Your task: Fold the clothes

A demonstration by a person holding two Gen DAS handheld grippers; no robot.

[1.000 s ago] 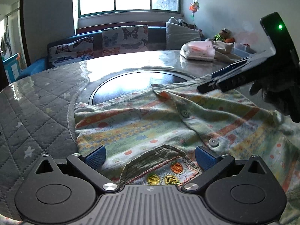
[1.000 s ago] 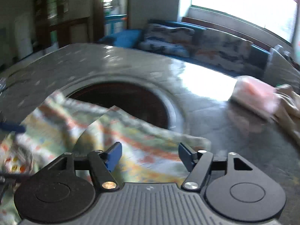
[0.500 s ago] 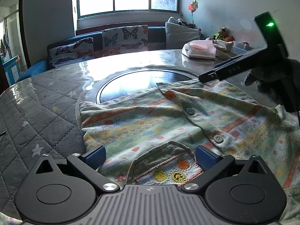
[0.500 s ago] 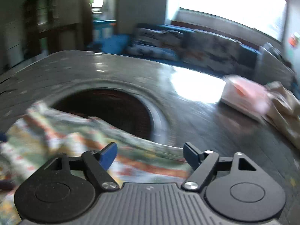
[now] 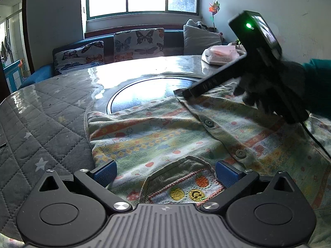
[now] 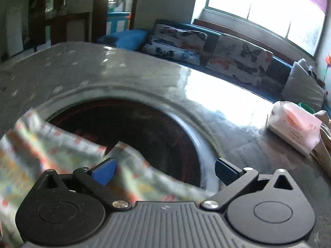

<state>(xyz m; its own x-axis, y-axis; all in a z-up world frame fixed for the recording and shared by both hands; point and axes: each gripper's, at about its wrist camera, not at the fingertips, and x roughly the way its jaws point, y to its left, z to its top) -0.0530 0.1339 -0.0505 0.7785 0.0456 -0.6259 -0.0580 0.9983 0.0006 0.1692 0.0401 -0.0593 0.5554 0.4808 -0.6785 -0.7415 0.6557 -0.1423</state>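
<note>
A child's patterned shirt (image 5: 165, 136) with buttons and a green collar (image 5: 182, 184) lies spread flat on the round table. My left gripper (image 5: 165, 172) is open and hovers over the collar, its blue pads on either side of it. My right gripper (image 6: 164, 170) is open and empty above the shirt's far edge (image 6: 62, 155), near the dark round inset. In the left wrist view the right gripper's black body (image 5: 244, 66) is tilted above the shirt's far right part.
The table has a grey quilted cover (image 5: 41, 119) and a dark round inset (image 6: 144, 130) in its middle. A pink tissue pack (image 6: 295, 128) and beige cloth lie at the far right. A sofa with butterfly cushions (image 5: 136, 43) stands behind the table.
The right gripper has lifted and swung over the shirt's far edge toward the inset. The left gripper has drawn back slightly and stays open over the collar.
</note>
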